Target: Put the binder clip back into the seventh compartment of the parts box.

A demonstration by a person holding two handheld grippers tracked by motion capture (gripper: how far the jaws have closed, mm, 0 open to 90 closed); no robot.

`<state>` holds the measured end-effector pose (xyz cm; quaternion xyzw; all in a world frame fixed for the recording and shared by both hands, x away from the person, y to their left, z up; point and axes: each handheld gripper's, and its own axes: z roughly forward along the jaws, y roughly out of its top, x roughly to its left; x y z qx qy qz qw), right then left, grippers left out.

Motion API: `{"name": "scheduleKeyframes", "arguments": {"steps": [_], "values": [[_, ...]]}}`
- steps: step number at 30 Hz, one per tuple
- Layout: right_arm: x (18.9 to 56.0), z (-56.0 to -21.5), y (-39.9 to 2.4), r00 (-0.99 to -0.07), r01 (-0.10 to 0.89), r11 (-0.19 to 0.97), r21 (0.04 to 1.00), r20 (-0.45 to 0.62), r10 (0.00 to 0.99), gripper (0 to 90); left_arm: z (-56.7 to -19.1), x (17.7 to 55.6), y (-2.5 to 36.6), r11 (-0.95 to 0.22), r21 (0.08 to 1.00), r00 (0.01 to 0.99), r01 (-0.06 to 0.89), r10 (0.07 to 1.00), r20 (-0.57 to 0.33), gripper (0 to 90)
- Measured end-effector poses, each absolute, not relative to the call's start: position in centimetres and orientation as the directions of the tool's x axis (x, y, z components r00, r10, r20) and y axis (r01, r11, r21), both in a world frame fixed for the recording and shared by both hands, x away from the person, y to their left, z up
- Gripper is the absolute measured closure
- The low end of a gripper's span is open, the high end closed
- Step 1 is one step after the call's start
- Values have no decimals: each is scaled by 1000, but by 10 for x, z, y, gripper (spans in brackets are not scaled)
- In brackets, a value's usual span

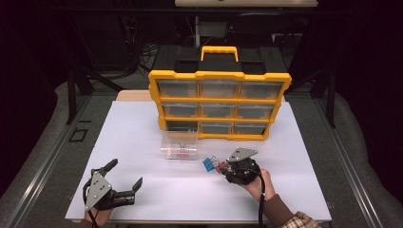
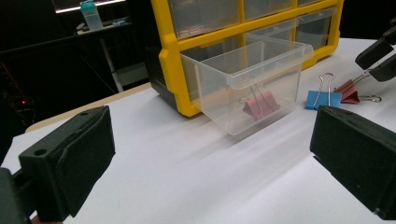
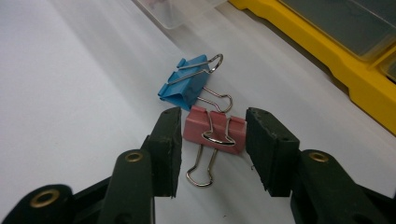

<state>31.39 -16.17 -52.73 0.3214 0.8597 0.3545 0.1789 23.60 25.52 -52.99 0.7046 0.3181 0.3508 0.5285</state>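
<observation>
- Right gripper [image 3: 212,140]: black jaws straddle the pink metal binder clip [image 3: 214,133], one on each side of its body. Left pad looks to be touching the clip's edge, right pad shows a thin gap – not clamped.
- Pink clip lies flat on the white table top [image 3: 70,93], wire handles splayed, one pointing back toward the gripper.
- Blue metal binder clip [image 3: 184,86] sits just beyond the pink one, touching or nearly touching it; can't tell which.
- High view: right gripper [image 1: 223,168] is low at the table's front right, both clips just at its tip, blue clip [image 1: 208,164] on the outer side.
- Clear plastic drawer [image 1: 179,144] stands on the table, pulled out of the yellow-framed organiser cabinet with clear drawers [image 1: 218,102]; its bottom-left slot is empty.
- Left gripper view: another pink binder clip [image 2: 260,105] lies inside the clear drawer [image 2: 247,81].
- Left gripper [image 1: 124,179]: jaws spread wide, nothing between them, front left of the table, well apart from the clips.
</observation>
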Motion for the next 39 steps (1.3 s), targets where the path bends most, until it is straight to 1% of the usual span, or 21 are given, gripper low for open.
{"name": "scheduleKeyframes", "arguments": {"steps": [7,15,21,29,30,31,34,39], "values": [[316,-531,-161,-720,441,530,724,-67,691,634,-530,236,256,-239,968,551,77,819,159,0],[316,-535,-158,-711,454,541,708,-77,699,661,-530,236,256,-239,968,549,75,821,160,0],[316,-537,-157,-703,460,544,702,-86,706,714,-530,236,256,-239,968,549,76,820,160,0],[315,-538,-157,-702,460,547,699,-90,706,728,-530,237,257,-239,968,544,80,824,159,0],[315,-536,-157,-700,464,562,685,-104,706,730,-530,236,257,-238,968,543,79,825,158,0],[315,-536,-157,-710,468,567,678,-93,698,731,-530,236,256,-239,968,543,79,825,159,0],[315,-537,-157,-706,454,554,697,-99,702,735,-530,237,256,-241,967,545,79,823,161,0],[315,-536,-157,-706,448,562,696,-111,700,739,-530,237,256,-241,967,544,79,824,160,0]]}}
